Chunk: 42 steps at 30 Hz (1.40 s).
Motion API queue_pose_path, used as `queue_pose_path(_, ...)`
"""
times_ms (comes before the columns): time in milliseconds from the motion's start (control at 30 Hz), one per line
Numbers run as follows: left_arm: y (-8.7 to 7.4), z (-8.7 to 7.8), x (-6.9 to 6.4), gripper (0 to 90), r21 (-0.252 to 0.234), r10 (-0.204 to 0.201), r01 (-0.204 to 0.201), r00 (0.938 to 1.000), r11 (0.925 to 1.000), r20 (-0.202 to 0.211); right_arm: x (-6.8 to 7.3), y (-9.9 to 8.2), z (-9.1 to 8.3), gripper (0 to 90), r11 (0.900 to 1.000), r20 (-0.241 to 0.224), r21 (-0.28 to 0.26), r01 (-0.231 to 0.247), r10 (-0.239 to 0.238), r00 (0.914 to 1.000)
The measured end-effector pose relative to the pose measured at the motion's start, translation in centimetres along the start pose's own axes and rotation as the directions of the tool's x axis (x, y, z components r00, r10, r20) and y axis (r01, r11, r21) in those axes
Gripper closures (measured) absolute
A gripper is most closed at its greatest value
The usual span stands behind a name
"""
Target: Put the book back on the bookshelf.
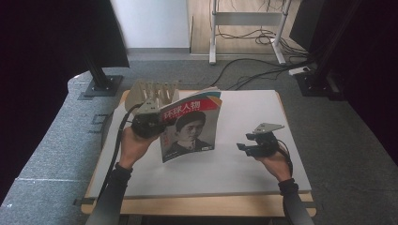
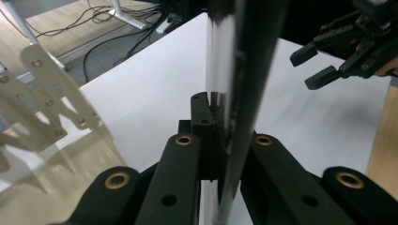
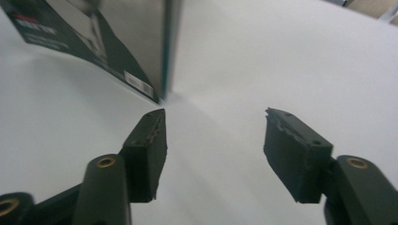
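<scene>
Looking down from the high view, the magazine (image 1: 190,126) stands nearly upright near the middle of the white table (image 1: 244,154), its lower edge at or just above the surface, and the left gripper (image 1: 149,123) clamps its left edge, beside a pale wooden rack (image 1: 152,93) that stands behind and to the magazine's left. The right gripper (image 1: 257,143) hovers well to the right of the magazine, apart from it, jaws parted and holding nothing. With only one edge pinched, the risk is that the thin, glossy magazine sags, fans open or twists out of the grip, and a swing to the left could knock it against the rack. In the left gripper view, the magazine (image 2: 234,93) runs edge-on between the black jaws, which are closed tight on it; the rack (image 2: 42,103) sits just to the magazine's left and the right gripper (image 2: 324,65) farther off to its right. The slick cover could slide through the pads if the hand tilts further. In the right gripper view, the jaws stand open and empty, aimed at the magazine's lower corner (image 3: 157,91), which is just above and ahead of the left fingertip (image 3: 150,136). Closing from here could catch a few loose pages only, or nudge the corner and bend it.
</scene>
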<state>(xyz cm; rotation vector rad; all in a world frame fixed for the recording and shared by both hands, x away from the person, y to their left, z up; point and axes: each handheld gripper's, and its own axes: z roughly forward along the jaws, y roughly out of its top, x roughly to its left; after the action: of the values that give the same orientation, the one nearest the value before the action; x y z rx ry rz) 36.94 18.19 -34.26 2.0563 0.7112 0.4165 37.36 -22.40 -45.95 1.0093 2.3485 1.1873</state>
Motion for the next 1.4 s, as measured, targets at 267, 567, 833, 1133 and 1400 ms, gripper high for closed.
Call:
queue_pose_path(267,-0.7,-2.3,0.8,87.1,-0.001,-0.038,0.038,0.9987,0.9993,-0.033,-0.4,-2.4,0.6,21.2,0.9993,0.052,0.015,-0.036,0.035,0.998)
queue_pose_path(567,-2.1,-5.1,2.1,87.1,-0.02,-0.098,0.097,0.9934,0.9951,-0.059,-0.8,-5.3,1.8,9.4,0.9929,0.117,0.059,-0.103,0.096,0.9885)
queue_pose_path(833,-3.1,-7.7,2.9,87.1,-0.023,-0.127,0.125,0.9849,0.9919,-0.118,-1.0,-6.9,2.4,0.0,0.9892,0.146,0.076,-0.125,0.113,0.9827)
queue_pose_path(1133,-4.4,-10.8,4.1,87.1,-0.037,-0.178,0.174,0.9663,0.984,-0.186,-0.9,-7.3,2.9,0.0,0.9879,0.158,0.112,-0.107,0.089,0.9834)
queue_pose_path(1400,-5.5,-13.1,5.7,87.1,-0.077,-0.24,0.227,0.9345,0.9707,-0.263,-0.9,-7.3,3.0,0.0,0.9883,0.16,0.111,-0.106,0.087,0.9833)
